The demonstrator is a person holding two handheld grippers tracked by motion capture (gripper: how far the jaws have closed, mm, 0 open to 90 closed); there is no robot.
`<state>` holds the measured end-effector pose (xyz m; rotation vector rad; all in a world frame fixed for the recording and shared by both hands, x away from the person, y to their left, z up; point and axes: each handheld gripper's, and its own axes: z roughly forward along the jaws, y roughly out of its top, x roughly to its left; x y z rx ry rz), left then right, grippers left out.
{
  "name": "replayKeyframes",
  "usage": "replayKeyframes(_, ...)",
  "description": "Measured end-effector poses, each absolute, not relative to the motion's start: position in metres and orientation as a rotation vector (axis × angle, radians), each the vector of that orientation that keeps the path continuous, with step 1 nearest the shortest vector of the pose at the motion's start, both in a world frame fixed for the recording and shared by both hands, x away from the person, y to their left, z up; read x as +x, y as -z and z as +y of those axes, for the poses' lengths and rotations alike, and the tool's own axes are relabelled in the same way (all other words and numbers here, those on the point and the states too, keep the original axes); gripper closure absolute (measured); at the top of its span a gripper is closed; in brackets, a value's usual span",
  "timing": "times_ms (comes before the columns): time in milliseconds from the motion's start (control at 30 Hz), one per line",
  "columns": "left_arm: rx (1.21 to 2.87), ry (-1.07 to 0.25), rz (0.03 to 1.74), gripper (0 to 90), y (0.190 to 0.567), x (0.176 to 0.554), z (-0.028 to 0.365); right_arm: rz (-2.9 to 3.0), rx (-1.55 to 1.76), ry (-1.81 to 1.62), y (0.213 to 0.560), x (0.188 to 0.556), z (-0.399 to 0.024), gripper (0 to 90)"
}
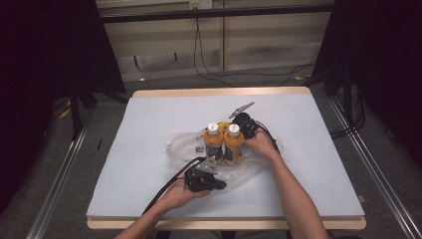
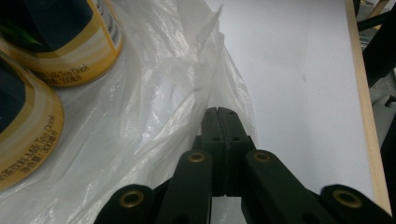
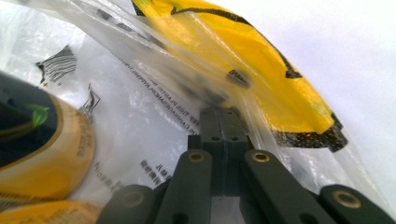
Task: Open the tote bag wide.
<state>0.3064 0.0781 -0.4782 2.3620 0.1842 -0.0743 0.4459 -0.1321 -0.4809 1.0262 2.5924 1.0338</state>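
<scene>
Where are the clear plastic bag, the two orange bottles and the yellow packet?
clear plastic bag (image 2: 154,121), left gripper view, crinkled film by the shut tongs
two orange white-capped bottles (image 1: 224,144), high view, where the two bodies meet
yellow black-edged packet (image 3: 275,88), right gripper view, its yellow face under the film

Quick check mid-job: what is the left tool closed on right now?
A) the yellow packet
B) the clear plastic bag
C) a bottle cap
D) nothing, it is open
B: in the left gripper view the left tool is pinched shut on a fold of the clear plastic bag, beside the two bottles.
</scene>
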Motion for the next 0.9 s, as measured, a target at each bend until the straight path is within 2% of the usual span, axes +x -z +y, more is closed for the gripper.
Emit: replayKeyframes(900, 2.334, 0.122, 0.187, 90.0, 0.480, 0.303, 0.078, 2.538, 1.196, -1.061, 0.483, 0.476, -0.127, 90.0)
